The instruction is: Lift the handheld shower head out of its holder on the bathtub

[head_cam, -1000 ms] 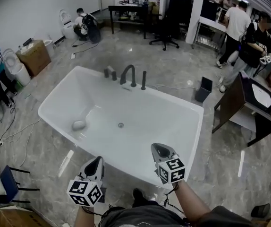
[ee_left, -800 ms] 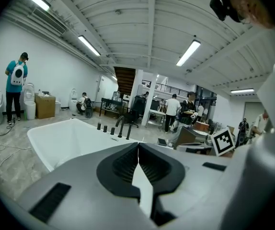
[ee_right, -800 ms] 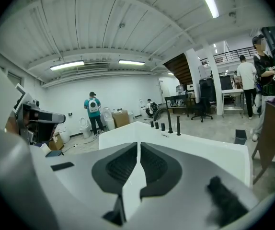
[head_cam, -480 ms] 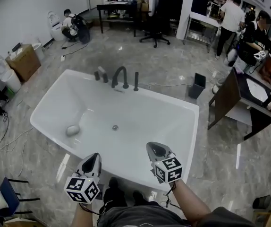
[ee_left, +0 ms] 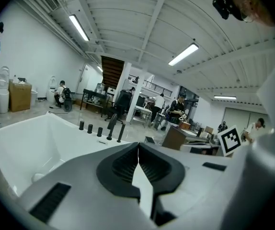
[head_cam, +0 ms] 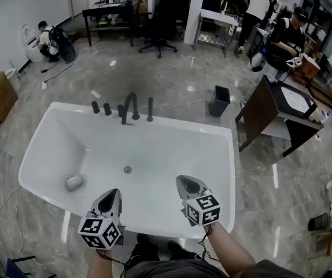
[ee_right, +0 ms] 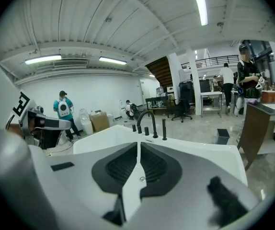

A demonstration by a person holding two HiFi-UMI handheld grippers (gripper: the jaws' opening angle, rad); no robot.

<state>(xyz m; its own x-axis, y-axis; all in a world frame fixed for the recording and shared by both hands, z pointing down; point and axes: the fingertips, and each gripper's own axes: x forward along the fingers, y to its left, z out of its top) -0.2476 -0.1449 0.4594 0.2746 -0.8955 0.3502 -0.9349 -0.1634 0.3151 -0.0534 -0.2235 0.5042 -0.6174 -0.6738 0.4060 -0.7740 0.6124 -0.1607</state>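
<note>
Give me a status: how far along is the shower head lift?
Done: nothing yet. The handheld shower head stands upright in its holder on the far rim of the bathtub, beside the faucet.
In hand: nothing. The left gripper and right gripper are both shut and empty, over the near rim.
Left: reach across, open a gripper, grip the shower head and lift it out.

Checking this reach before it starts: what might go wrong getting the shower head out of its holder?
1. The handheld shower head stands on the far rim of the bathtub, probably a long lean across.
2. The faucet beside it looks easy to knock.
3. The left gripper and right gripper are shut; one must open first.
</note>
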